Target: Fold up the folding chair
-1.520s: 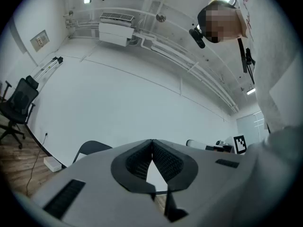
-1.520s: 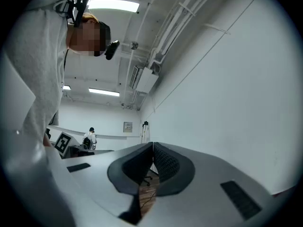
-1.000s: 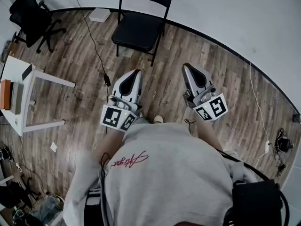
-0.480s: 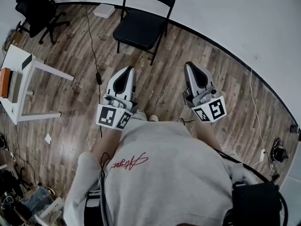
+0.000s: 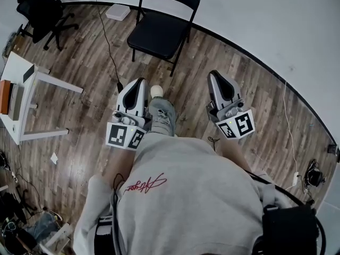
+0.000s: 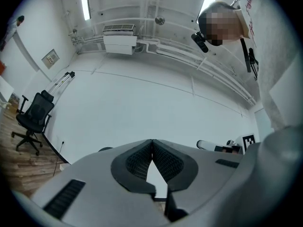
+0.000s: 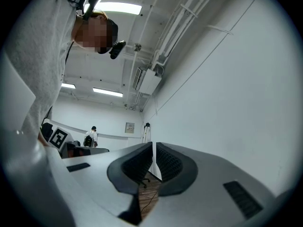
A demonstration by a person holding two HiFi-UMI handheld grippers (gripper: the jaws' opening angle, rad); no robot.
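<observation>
The left gripper [image 5: 140,82] and right gripper [image 5: 215,76] have closed, empty fingers — best step squarely up to the folding chair [image 5: 162,23], opening both before gripping its frame.

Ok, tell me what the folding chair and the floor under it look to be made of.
Folding chair: thin black tubular frame, likely painted metal; seat and back look matte black, perhaps padded vinyl, but that stays unsure. Floor: grey-brown planks with grain streaks and board seams, so wood or wood-look laminate.
</observation>
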